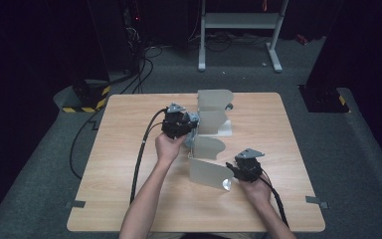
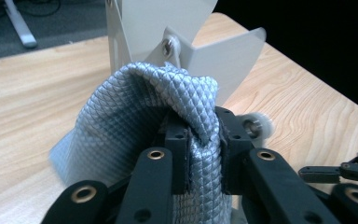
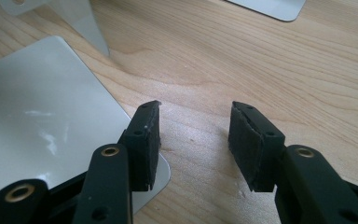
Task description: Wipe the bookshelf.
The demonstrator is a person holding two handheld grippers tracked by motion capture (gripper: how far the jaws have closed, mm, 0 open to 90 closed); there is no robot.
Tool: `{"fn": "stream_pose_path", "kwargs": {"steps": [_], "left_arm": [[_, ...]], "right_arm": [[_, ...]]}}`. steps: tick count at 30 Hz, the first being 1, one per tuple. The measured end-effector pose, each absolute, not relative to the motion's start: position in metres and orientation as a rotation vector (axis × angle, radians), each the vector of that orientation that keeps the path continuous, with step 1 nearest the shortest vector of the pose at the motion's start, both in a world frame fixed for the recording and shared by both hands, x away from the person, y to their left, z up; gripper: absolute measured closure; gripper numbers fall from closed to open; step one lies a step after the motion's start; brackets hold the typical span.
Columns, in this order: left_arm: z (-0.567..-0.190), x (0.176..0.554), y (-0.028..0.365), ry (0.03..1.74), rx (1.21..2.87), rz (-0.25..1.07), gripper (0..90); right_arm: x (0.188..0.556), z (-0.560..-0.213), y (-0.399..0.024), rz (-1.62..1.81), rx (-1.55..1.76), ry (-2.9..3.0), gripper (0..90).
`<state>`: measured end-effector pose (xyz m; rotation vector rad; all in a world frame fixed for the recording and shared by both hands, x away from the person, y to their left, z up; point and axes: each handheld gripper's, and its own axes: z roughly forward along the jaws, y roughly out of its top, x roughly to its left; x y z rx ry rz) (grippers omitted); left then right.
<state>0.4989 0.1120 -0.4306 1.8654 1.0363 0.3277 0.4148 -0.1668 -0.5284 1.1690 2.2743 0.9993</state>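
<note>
Left gripper (image 2: 198,154): jaws clamped on a fold of silvery quilted cloth (image 2: 135,126), pinched between the two black pads; cloth bunched above the jaws and draped toward 8 o'clock in the left gripper view, one corner hanging above the wooden table (image 2: 23,102). In the high view, left gripper (image 1: 188,130) held over the table just left of centre, cloth (image 1: 193,119) at its 1 o'clock side, touching or just beside the grey metal rack (image 1: 214,112); contact not clear from there. Rack seen close behind the cloth at 12 o'clock in the left gripper view, as pale upright plates (image 2: 223,56) joined by a screw (image 2: 169,45).

Right gripper (image 3: 193,140): jaws apart, nothing between the pads, bare wood visible in the gap; left pad (image 3: 144,140) standing over the rounded corner of a flat grey sheet (image 3: 42,121), contact with it not certain. In the high view, right gripper (image 1: 233,174) low near the table at 5 o'clock from the rack, beside the near plate (image 1: 206,172), with a small round shiny part (image 1: 226,184) just at its tips.

Outward: black cables (image 1: 142,149) trailing from the left gripper toward 7 o'clock; forearms entering from 6 o'clock; table on grey carpet; white frame legs (image 1: 238,30) at 12 o'clock on the floor beyond.
</note>
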Motion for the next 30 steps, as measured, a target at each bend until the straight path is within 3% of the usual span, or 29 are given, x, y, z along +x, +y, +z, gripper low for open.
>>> {"fn": "stream_pose_path", "kwargs": {"steps": [11, 24, 30], "left_arm": [[-0.444, 0.505, 0.117, 1.024, 1.884, 0.304, 78.5], [-0.488, 0.526, 0.12, 1.042, 1.972, 0.172, 78.7], [-0.49, 0.527, 0.115, 1.051, 2.005, 0.15, 78.8]], "right_arm": [[0.415, -0.528, -0.167, 0.995, 1.172, 2.271, 53.2], [0.415, -0.529, -0.167, 0.982, 1.201, 2.246, 49.3], [0.414, -0.528, -0.167, 0.976, 1.224, 2.229, 49.4]]}}
